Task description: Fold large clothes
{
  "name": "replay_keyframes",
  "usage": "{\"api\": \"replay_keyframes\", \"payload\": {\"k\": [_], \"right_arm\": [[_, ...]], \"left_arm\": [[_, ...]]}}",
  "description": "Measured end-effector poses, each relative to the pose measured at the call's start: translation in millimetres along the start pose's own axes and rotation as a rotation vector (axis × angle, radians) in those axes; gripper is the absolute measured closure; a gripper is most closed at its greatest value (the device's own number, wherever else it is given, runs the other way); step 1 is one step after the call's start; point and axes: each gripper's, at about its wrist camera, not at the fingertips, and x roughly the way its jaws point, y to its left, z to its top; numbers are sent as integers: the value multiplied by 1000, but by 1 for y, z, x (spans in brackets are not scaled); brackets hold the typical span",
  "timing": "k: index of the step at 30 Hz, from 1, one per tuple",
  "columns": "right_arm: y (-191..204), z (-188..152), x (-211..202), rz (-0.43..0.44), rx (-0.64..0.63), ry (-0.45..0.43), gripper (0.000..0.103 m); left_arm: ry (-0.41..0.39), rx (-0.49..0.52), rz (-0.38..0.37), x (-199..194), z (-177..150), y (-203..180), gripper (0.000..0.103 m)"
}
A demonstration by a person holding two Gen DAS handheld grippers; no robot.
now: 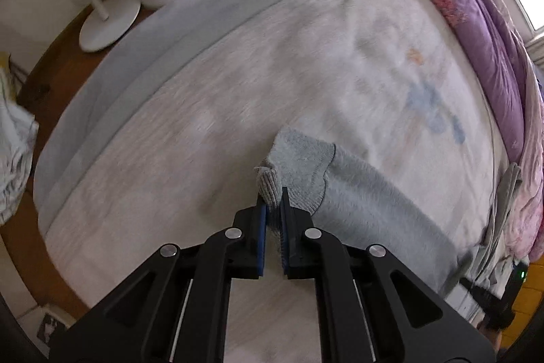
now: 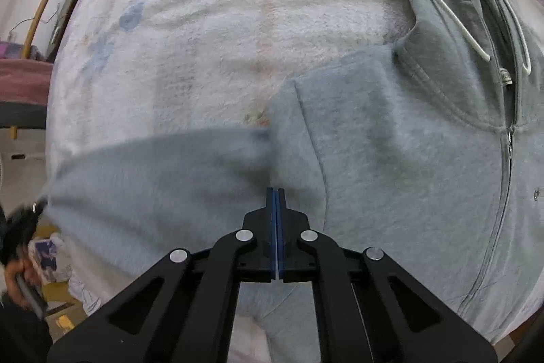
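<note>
A grey hooded sweatshirt (image 2: 391, 152) is spread on a bed (image 1: 238, 84) covered by a pale fuzzy blanket (image 2: 210, 33). In the left wrist view, the ribbed cuff (image 1: 295, 172) of a sleeve (image 1: 374, 206) is pinched between the blue pads of the left gripper (image 1: 273, 196), and the sleeve is seen trailing away to the right, lifted off the blanket. In the right wrist view, the right gripper (image 2: 275, 193) is shown with its pads pressed together over the sweatshirt near the shoulder seam; whether cloth is caught between them cannot be told. The sleeve is stretched out to the left there, blurred. The zip (image 2: 506, 179) and white drawstrings (image 2: 442, 9) are visible at the right, beside the hood (image 2: 452, 73). A purple quilt (image 1: 482, 36) is bunched along the far right edge of the bed, and white lamp bases (image 1: 108, 22) stand on the wooden floor at the far left.
</note>
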Motion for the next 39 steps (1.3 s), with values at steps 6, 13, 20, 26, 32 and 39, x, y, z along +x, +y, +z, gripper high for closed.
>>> {"api": "replay_keyframes", "payload": {"k": [6,13,20,26,32,39], "right_arm": [[15,14,19,24,54,45,81],[25,37,54,5,228,108,57],[47,42,61,-70,208,54,80],[72,36,58,155,72,-5,99],[55,31,62,173,105,28,84],[33,-1,7,123,40,-58,60]], "left_arm": [[54,-41,25,16,-32,32,96],[69,-61,14,28,-42,35,96],[70,-32,1,32,-43,29,96],[53,-43,-22,30,-47,30,96],[42,-35,-54,23,-51,32,96],[-87,1,-152,-30,-51,11,96]]}}
